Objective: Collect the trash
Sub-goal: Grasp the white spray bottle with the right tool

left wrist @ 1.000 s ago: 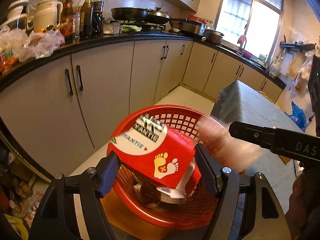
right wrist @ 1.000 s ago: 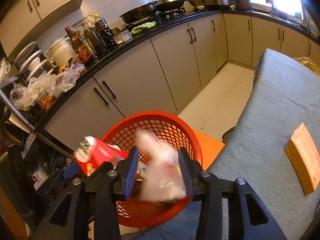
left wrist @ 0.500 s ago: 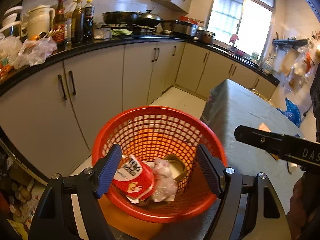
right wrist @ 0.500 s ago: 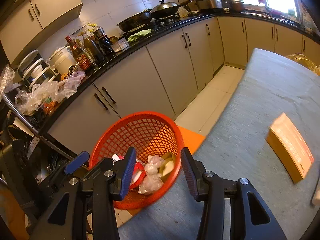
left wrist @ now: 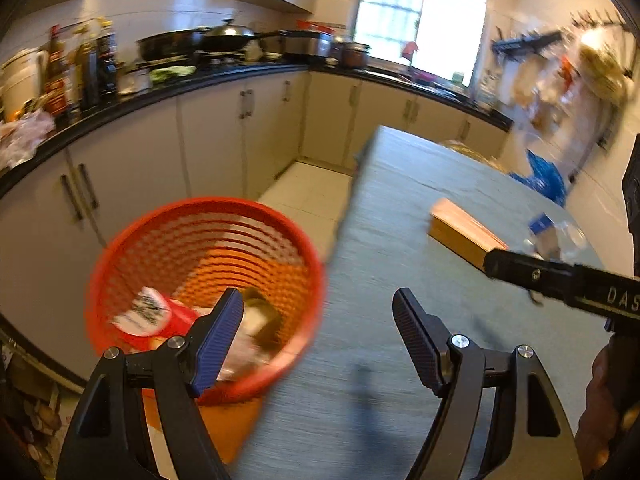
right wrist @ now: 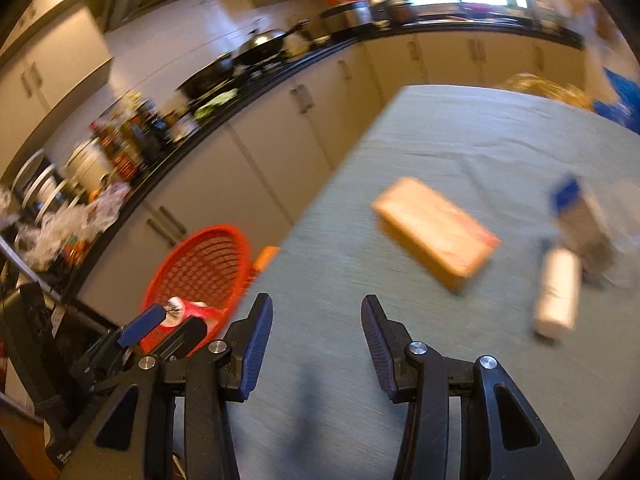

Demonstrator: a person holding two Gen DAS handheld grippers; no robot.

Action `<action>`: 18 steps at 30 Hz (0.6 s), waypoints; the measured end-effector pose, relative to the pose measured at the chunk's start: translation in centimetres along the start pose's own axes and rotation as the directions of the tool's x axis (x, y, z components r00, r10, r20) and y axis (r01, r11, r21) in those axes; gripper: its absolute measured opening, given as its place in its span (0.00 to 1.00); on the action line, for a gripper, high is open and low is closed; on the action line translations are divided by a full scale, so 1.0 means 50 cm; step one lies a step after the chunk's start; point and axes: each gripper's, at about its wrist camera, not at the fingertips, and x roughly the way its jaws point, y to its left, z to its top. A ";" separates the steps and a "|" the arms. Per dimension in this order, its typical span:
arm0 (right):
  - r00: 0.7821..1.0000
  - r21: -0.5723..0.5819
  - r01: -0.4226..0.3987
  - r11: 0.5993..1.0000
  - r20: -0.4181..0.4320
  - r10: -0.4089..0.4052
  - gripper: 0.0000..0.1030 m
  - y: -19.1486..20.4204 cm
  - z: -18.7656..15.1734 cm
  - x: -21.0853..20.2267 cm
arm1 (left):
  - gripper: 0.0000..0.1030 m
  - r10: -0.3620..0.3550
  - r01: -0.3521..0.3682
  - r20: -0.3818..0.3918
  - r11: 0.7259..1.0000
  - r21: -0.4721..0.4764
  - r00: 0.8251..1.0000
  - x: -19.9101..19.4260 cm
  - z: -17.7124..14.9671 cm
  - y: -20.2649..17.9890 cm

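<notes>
The left gripper [left wrist: 318, 336] hangs with its jaws spread and nothing between them, its left blue pad in front of the red mesh basket [left wrist: 120, 248] and its right finger over the grey-green tablecloth [left wrist: 400, 208]. The right gripper [right wrist: 316, 332] is likewise spread and empty, both fingers above bare cloth near the table's edge; in the left wrist view one of its black fingers crosses the right side of the picture, with a bit of the person's hand [left wrist: 600, 412] below it. The basket sits just beside the table's left edge, on something orange, and already holds trash: a red and white carton [left wrist: 150, 318] and some pale crumpled wrapping, blurred. Still on the table, well apart from both grippers, lie an orange-brown flat box [right wrist: 434, 230], farther right a white cylinder [right wrist: 558, 294] lying on its side, and just behind it a blurred package with a blue top [right wrist: 576, 208] next to something clear, too smeared to tell. Beyond the basket runs a black counter [left wrist: 224, 76] over cream cabinets, crowded with bottles, pans and plastic bags, and a bright window stands at the far end of the kitchen
</notes>
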 end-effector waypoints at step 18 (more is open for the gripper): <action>0.986 0.250 0.160 0.955 0.003 -0.166 0.50 -0.274 0.017 -0.062 | 0.74 -0.117 0.132 -0.120 0.983 0.129 0.986 0.069 -0.049 -0.192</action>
